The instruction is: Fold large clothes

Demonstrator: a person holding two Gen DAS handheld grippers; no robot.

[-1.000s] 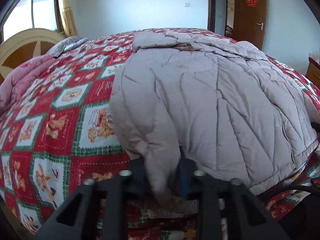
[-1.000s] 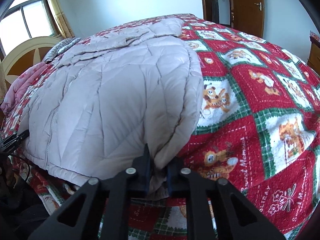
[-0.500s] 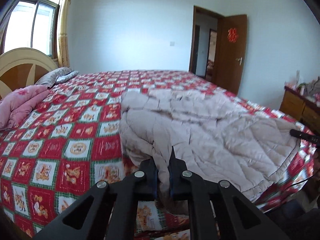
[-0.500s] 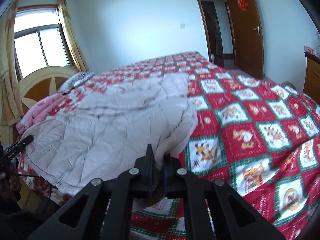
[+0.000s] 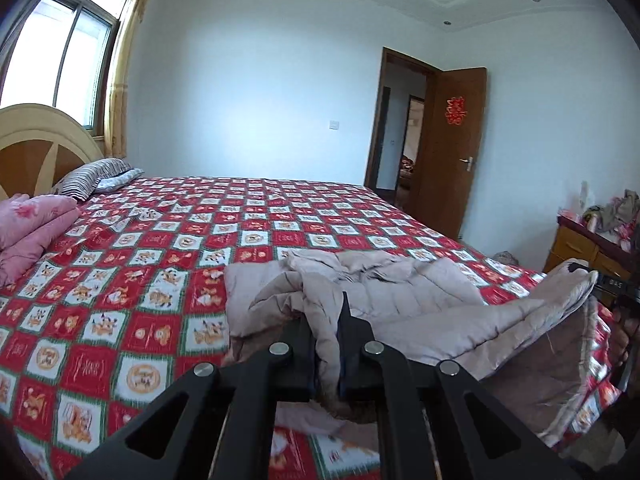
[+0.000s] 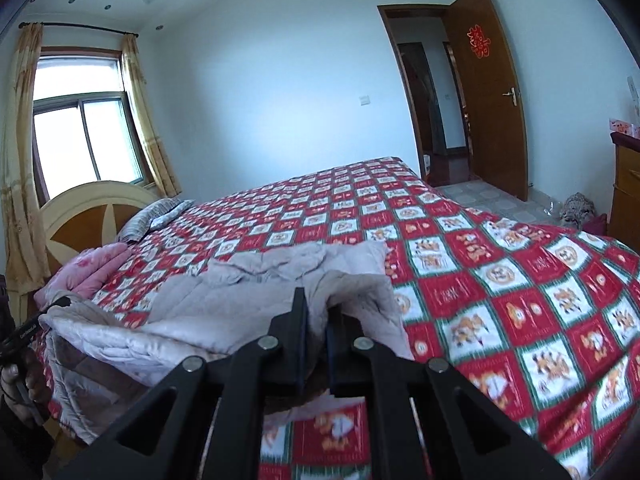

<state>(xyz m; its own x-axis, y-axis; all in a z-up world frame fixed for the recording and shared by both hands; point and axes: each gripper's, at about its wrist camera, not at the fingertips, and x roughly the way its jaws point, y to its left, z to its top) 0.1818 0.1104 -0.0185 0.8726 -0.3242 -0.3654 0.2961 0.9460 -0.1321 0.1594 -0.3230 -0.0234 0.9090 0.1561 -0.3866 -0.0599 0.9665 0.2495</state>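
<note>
A beige quilted down jacket [image 5: 420, 300] [image 6: 224, 312] lies across the near part of a bed with a red, white and green checked cover [image 5: 160, 264] [image 6: 500, 280]. Its near hem is lifted off the bed and sags between the two grippers. My left gripper [image 5: 327, 320] is shut on the hem at one corner, with fabric pinched between its black fingers [image 5: 352, 344]. At the other corner my right gripper [image 6: 316, 320] is shut on the hem the same way. In each view the other gripper shows at the edge, held in a hand [image 6: 20, 380].
A pink folded quilt [image 5: 28, 232] and a striped pillow [image 5: 92, 178] lie by the wooden headboard [image 5: 36, 148]. An open brown door [image 5: 452, 152] stands beyond the bed. At the right stands a wooden cabinet [image 5: 588, 248] with clutter on top.
Both grippers have risen, lifting the jacket's near hem off the bed. The views have tilted up from the jacket to the room and ceiling. The jacket now bunches toward its collar end.
</note>
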